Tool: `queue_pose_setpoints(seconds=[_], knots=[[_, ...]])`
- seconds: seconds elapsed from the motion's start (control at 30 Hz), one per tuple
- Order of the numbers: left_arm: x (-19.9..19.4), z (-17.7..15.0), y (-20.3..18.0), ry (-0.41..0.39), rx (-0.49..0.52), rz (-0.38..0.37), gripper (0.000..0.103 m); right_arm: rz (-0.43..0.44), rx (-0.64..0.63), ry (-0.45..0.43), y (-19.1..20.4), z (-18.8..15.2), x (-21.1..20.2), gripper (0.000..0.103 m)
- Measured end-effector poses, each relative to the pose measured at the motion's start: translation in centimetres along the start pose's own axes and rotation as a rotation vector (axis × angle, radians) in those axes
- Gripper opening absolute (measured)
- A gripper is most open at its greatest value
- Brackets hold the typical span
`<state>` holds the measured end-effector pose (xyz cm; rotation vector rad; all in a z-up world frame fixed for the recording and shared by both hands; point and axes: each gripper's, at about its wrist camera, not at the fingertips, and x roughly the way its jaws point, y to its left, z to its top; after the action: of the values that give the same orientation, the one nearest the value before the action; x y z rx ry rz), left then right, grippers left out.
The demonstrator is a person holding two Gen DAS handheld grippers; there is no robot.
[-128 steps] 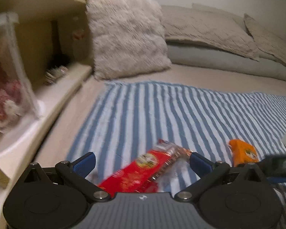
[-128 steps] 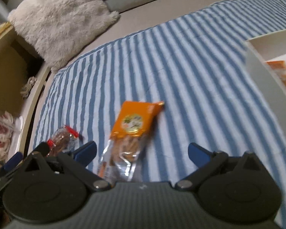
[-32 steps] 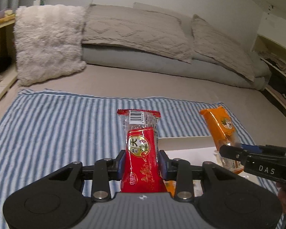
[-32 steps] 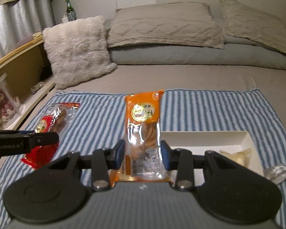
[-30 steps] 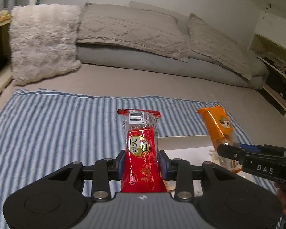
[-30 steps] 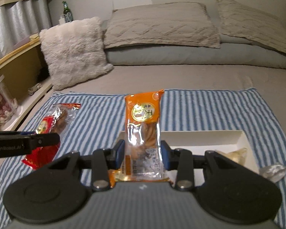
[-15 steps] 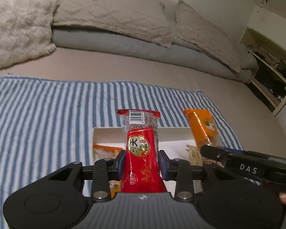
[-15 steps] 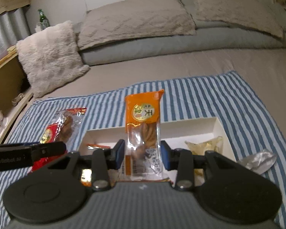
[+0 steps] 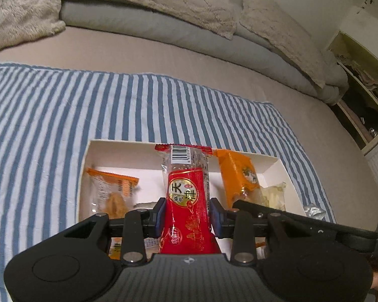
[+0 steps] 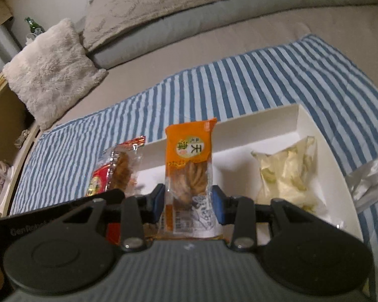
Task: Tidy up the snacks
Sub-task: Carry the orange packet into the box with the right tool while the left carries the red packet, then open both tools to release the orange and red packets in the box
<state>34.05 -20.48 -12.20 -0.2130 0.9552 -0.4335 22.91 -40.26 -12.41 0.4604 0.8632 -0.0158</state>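
Left gripper (image 9: 187, 216) clamps a red snack packet (image 9: 186, 201); right gripper (image 10: 187, 201) clamps an orange snack packet (image 10: 189, 166), both above the white box (image 9: 274, 166).

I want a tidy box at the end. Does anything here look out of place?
One thing: a crumpled silvery wrapper lies on the striped cloth just outside the white box, by its right wall. The pale snack bag inside looks rumpled. Both held packs, red and orange, look intact.
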Motion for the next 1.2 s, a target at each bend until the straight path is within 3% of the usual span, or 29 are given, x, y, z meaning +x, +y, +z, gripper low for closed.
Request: queue_pose_setpoints(seconds=[0.3, 0.47, 0.8, 1.2], knots=[[2.3, -0.4, -0.4, 0.037, -0.06, -0.049, 0.038, 0.012, 0.098, 0.055, -2.7, -0.8, 1.8, 0.045], [3.1, -0.7, -0.8, 0.05, -0.09, -0.106, 0.038, -0.044, 0.131, 0.033, -4.3, -1.2, 1.4, 0.045], [5.5, -1.6, -0.1, 0.095, -0.211, -0.183, 0.039, -0.053, 0.151, -0.006, -5.1, -0.8, 0.9, 0.045], [5.6, -0.8, 1.6, 0.053, -0.209, -0.114, 0.039, -0.055, 0.087, -0.008, -4.1, -0.4, 1.1, 0.046]])
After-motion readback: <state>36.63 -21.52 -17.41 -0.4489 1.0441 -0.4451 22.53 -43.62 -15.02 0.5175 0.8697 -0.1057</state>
